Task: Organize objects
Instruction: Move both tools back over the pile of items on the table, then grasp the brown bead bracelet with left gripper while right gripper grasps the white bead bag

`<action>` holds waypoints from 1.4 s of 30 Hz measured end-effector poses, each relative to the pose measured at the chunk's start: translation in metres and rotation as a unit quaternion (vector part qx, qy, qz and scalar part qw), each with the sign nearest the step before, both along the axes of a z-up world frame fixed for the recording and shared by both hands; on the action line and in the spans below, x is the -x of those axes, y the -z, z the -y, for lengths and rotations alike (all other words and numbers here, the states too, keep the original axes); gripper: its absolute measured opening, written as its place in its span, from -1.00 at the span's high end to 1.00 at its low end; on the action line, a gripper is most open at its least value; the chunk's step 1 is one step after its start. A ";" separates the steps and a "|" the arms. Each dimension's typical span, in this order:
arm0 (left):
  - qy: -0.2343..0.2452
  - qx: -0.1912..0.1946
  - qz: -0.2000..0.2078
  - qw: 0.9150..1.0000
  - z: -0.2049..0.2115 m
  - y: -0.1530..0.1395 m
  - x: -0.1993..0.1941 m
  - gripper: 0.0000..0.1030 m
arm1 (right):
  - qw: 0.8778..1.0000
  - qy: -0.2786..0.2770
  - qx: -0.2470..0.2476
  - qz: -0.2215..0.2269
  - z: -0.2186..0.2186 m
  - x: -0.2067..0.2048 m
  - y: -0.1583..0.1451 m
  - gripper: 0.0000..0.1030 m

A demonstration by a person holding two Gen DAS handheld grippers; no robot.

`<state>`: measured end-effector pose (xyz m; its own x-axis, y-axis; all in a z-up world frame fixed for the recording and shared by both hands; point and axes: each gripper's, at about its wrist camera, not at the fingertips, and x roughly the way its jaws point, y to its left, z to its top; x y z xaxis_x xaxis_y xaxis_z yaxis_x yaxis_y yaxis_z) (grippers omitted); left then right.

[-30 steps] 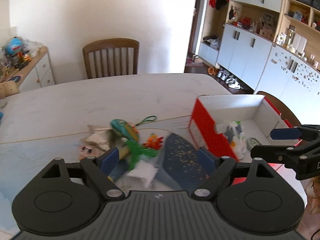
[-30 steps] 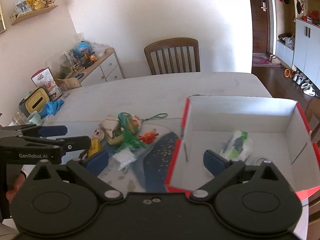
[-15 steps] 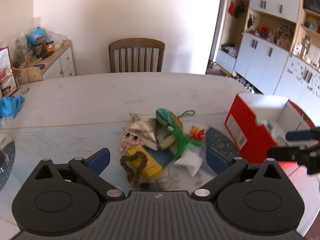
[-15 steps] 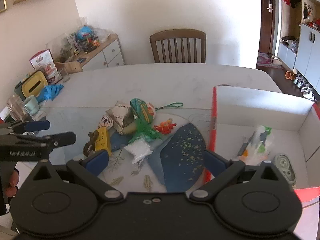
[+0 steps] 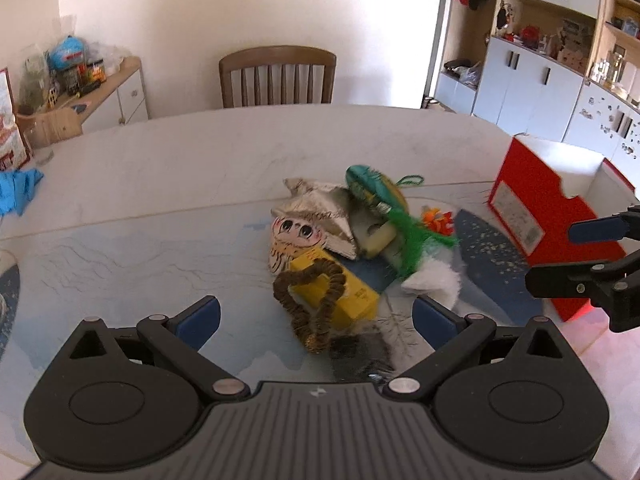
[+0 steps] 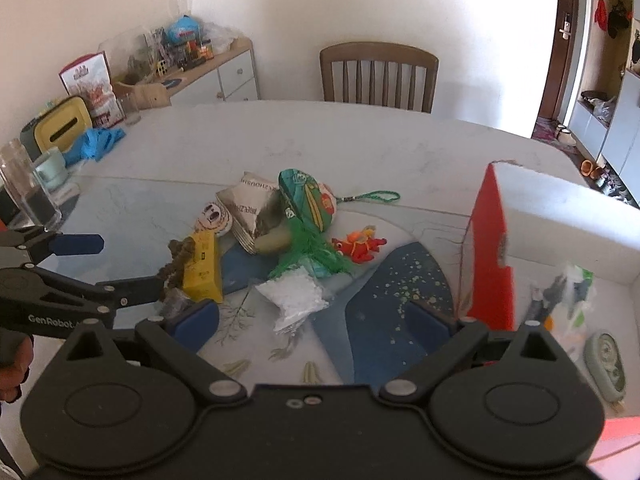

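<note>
A pile of small things lies mid-table: a yellow box (image 5: 352, 300) with a brown braided loop (image 5: 320, 308) over it, a round doll face (image 5: 292, 236), a paper packet (image 5: 320, 212), a teal pouch (image 5: 372, 192) with green tassel, an orange toy (image 5: 438, 220) and a white bag (image 5: 432, 284). My left gripper (image 5: 316, 320) is open, low over the yellow box, touching nothing. My right gripper (image 6: 312, 320) is open just short of the white bag (image 6: 296, 296). The red and white box (image 6: 490, 260) stands at the right, with a packet (image 6: 572, 296) inside.
A wooden chair (image 5: 278, 76) stands behind the table. At the table's left are a glass (image 6: 28, 188), a mug, a blue cloth (image 6: 96, 144) and a yellow tissue box (image 6: 60, 126). A cluttered sideboard (image 6: 224, 68) stands along the left wall, white cabinets (image 5: 532, 88) at the right.
Both grippers have come down and shifted left, away from the red box and towards the pile. The left jaws spread wider. The pile now sits centred before the left gripper.
</note>
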<state>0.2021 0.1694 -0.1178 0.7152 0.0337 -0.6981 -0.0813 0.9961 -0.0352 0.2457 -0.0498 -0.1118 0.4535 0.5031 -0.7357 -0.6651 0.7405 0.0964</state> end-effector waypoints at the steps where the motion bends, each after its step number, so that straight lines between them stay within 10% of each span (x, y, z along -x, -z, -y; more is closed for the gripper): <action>1: 0.001 -0.005 -0.004 1.000 -0.001 0.005 -0.002 -1.00 | 1.000 -0.001 0.004 -0.001 -0.003 -0.002 0.003 -0.91; 22: 0.024 0.033 -0.023 0.999 -0.019 0.026 -0.025 -0.94 | 0.998 -0.023 0.054 -0.025 -0.051 -0.030 0.056 -0.68; 27: 0.036 0.043 -0.032 0.998 -0.020 0.026 -0.025 -0.26 | 0.998 -0.027 0.053 -0.031 -0.056 -0.031 0.059 -0.52; 42: 0.067 0.040 -0.029 0.997 -0.007 0.023 -0.023 0.63 | 0.998 -0.016 0.048 -0.044 -0.060 -0.032 0.063 0.02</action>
<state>0.2256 0.1768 -0.1409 0.6684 -0.1162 -0.7347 0.0482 0.9924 -0.1131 0.2773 0.0105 -0.1752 0.3695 0.4409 -0.8179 -0.6808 0.7275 0.0846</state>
